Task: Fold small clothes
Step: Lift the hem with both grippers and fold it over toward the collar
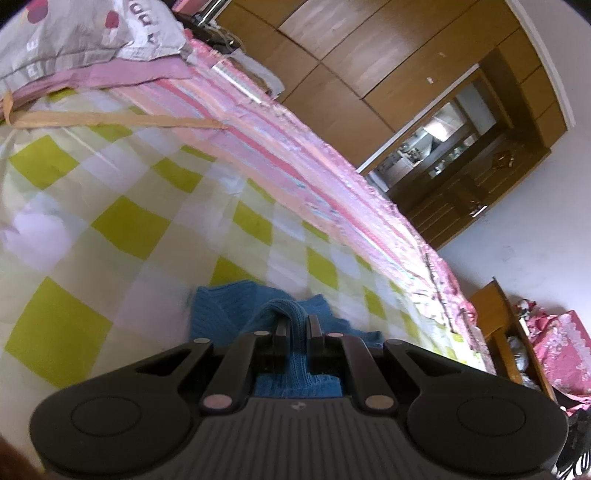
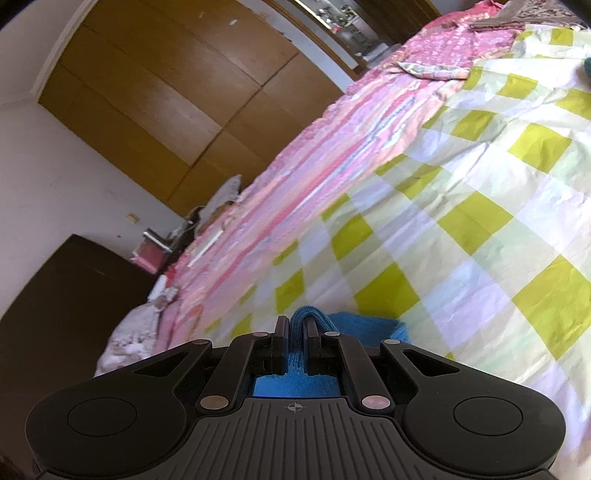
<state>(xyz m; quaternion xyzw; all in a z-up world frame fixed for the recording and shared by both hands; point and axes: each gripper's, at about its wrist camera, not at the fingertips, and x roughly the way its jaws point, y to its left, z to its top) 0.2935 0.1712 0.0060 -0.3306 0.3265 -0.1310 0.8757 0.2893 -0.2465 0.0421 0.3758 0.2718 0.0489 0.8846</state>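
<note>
A small blue knitted garment hangs over the green-and-white checked bedspread. My left gripper is shut on a fold of its blue knit, which bulges up between the black fingers. In the right wrist view my right gripper is shut on another fold of the same blue garment, with more of it hanging below the fingers. Both grippers hold it lifted above the bed. Most of the garment is hidden behind the gripper bodies.
A pink striped sheet lies along the bed's far side. A grey patterned pillow lies at the head. Wooden wardrobes line the wall. A wooden bedside stand is at the right. The checked bedspread spreads wide.
</note>
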